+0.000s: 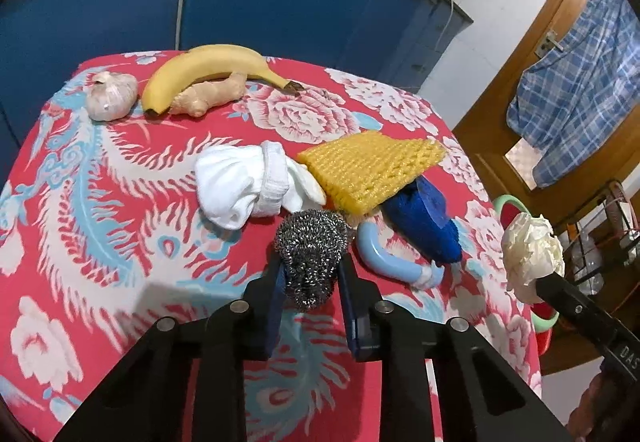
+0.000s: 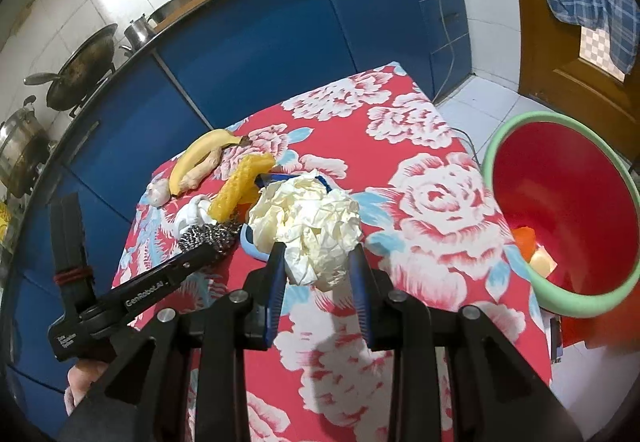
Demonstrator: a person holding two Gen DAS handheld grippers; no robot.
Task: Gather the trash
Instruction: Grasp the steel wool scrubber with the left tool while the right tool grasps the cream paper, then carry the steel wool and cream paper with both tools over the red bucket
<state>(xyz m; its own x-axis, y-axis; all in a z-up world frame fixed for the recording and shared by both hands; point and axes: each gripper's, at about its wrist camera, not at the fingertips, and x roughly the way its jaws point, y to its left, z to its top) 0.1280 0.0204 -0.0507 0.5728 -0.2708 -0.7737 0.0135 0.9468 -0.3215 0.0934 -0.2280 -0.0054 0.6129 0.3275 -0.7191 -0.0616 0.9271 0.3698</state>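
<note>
left wrist view: our left gripper point(image 1: 310, 274) is clamped on the steel scourer point(image 1: 310, 254) over the table point(image 1: 100, 242); beyond lie a white sock point(image 1: 248, 186), yellow foam net point(image 1: 372, 166), banana point(image 1: 208, 66). our right gripper point(image 2: 318, 262) grips crumpled paper point(image 2: 308, 226) near the table's right edge, beside the red bin point(image 2: 568, 210).

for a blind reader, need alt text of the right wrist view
The right gripper holds a crumpled cream paper ball above a red floral tablecloth, near a red bin with a green rim. Left, the other gripper grips a steel scourer.
</note>
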